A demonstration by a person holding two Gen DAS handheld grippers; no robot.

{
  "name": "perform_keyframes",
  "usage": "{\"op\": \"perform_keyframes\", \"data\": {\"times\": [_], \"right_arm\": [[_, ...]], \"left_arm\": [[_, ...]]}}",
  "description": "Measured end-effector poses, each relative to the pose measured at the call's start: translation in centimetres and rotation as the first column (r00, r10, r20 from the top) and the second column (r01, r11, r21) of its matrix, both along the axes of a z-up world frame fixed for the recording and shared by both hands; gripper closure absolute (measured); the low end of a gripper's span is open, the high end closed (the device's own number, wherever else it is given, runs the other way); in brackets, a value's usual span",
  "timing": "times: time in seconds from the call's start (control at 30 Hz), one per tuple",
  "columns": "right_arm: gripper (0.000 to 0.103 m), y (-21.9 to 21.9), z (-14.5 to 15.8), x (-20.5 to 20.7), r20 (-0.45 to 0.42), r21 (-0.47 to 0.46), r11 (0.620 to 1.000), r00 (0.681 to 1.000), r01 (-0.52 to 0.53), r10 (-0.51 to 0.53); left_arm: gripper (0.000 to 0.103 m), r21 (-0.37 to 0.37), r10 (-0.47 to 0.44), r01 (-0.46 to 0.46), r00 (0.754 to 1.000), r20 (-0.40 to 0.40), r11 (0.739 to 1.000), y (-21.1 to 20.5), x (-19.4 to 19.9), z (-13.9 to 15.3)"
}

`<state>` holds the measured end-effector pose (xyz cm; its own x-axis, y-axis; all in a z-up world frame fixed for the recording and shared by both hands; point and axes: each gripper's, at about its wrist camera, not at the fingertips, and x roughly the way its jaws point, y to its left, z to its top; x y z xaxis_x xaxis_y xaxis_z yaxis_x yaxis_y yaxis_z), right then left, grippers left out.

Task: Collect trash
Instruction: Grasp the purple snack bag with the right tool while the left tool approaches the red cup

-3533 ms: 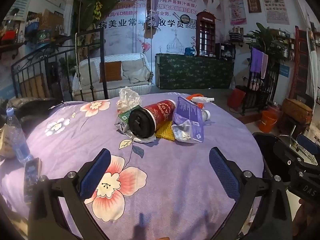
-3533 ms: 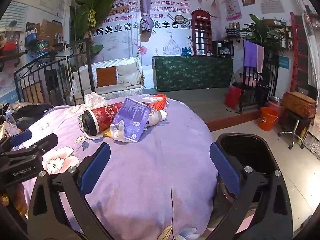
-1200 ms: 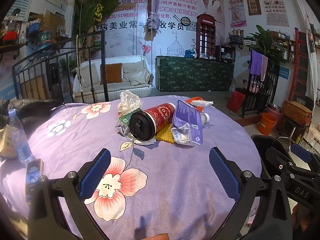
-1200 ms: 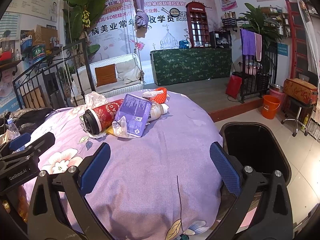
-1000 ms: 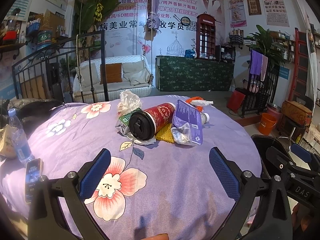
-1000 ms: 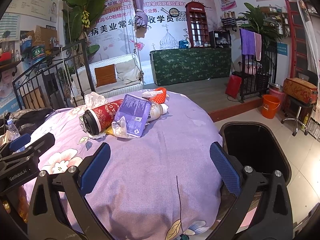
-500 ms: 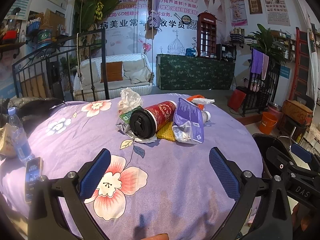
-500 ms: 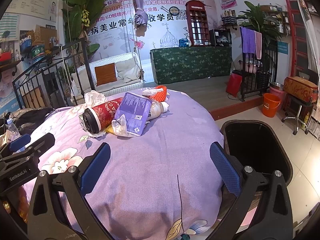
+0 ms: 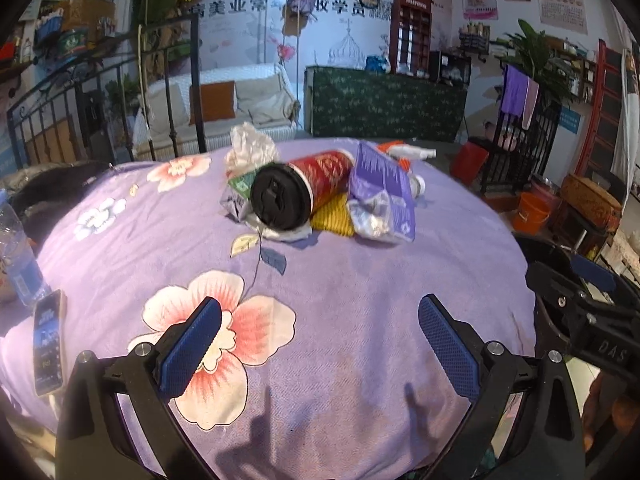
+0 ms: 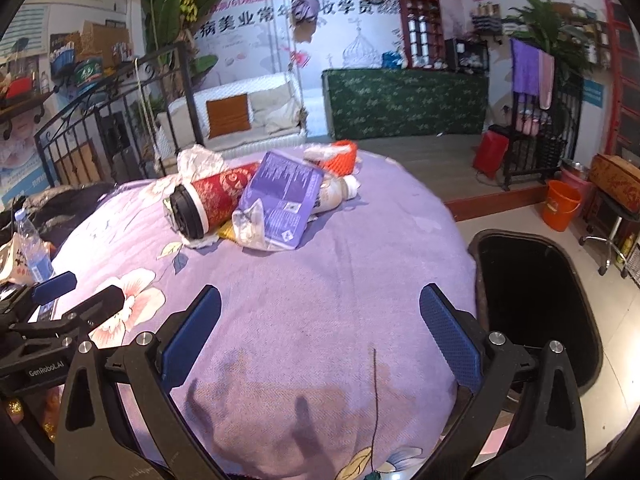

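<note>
Red paper cup (image 9: 316, 178), crinkled purple pouch (image 9: 382, 196), fuzzy lilac tablecloth (image 9: 360, 280).

A round table carries a purple floral cloth (image 9: 360, 300). At its left edge a phone (image 9: 49, 342) lies flat, just beside an upright water bottle (image 9: 18, 256). Behind the table stand a black iron railing (image 9: 100, 92) and a white swing sofa (image 9: 240, 100) with an orange cushion (image 9: 212, 101). To the right are a green-draped counter (image 10: 404, 102), a red cabinet (image 10: 420, 20) and an orange bucket (image 10: 560, 204).
</note>
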<state>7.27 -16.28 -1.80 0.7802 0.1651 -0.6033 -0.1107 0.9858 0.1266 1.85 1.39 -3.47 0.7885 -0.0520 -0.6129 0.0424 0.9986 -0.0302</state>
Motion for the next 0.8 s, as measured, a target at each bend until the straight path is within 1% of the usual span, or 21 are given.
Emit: {"op": "perform_keyframes", "data": {"times": [0.1,0.13,0.2,0.23,0.3,0.37,0.43,0.5,0.57,0.6,0.63,0.67,0.73,0.8], "right_arm": [[0.005,0.2,-1.2,2.8,-0.081,0.037,0.998,0.995,-0.049,0.052],[0.005,0.2,-1.4,3.6,-0.092,0.053,0.997,0.994,-0.057,0.062],[0.005,0.6,-1.8,5.1,-0.107,0.067,0.995,0.991,-0.07,0.077],[0.005,1.0,-2.0,6.2,-0.124,0.062,0.995,0.989,-0.078,0.085],[0.005,1.8,-2.3,8.0,-0.154,0.057,0.995,0.984,-0.085,0.093],[0.005,2.9,-2.3,9.9,-0.167,0.076,0.989,0.976,-0.128,0.14],[0.005,4.4,-2.4,11.9,-0.193,0.066,0.984,0.966,-0.164,0.174],[0.005,6.1,-2.6,13.8,-0.198,0.049,0.978,0.958,-0.203,0.209],[0.005,7.6,-3.0,15.4,-0.215,0.008,0.973,0.95,-0.23,0.227],[0.008,8.1,-3.1,16.2,-0.224,-0.008,0.972,0.948,-0.235,0.228],[0.014,8.6,-3.3,17.0,-0.229,-0.012,0.97,0.944,-0.244,0.235],[0.017,8.9,-3.5,17.7,-0.238,-0.009,0.967,0.94,-0.255,0.245],[0.027,9.5,-4.1,19.1,-0.261,-0.011,0.964,0.931,-0.267,0.255],[0.032,9.9,-4.6,20.1,-0.271,-0.01,0.962,0.927,-0.272,0.26]], "left_arm": [[0.006,0.022,-0.005,0.006,0.997,-0.073,1.0,0.8,1.5,-1.0],[0.006,0.025,0.0,0.002,0.996,-0.093,1.0,1.2,1.9,-1.3],[0.006,0.018,0.024,-0.022,0.995,-0.101,1.0,2.0,2.5,-1.6],[0.006,0.03,0.031,-0.028,0.994,-0.104,0.999,2.2,2.8,-1.7],[0.006,0.06,0.025,-0.018,0.993,-0.112,0.998,2.5,3.6,-2.0],[0.006,0.054,0.0,0.007,0.992,-0.13,0.999,2.7,4.5,-2.4],[0.006,0.023,-0.025,0.029,0.986,-0.164,0.999,3.0,5.6,-2.9],[0.006,0.013,-0.037,0.04,0.982,-0.183,0.999,3.4,6.3,-3.2],[0.006,0.015,-0.045,0.049,0.979,-0.199,0.999,3.6,6.8,-3.4],[0.006,0.017,-0.047,0.052,0.976,-0.215,0.998,3.9,7.1,-3.4],[0.006,0.014,-0.052,0.057,0.973,-0.226,0.998,4.1,7.4,-3.5],[0.006,0.007,-0.062,0.066,0.97,-0.235,0.998,4.3,7.7,-3.4],[0.006,-0.002,-0.079,0.081,0.97,-0.228,0.997,4.7,8.0,-3.2],[0.006,0.019,-0.082,0.089,0.97,-0.231,0.996,4.7,8.4,-3.1]]}}
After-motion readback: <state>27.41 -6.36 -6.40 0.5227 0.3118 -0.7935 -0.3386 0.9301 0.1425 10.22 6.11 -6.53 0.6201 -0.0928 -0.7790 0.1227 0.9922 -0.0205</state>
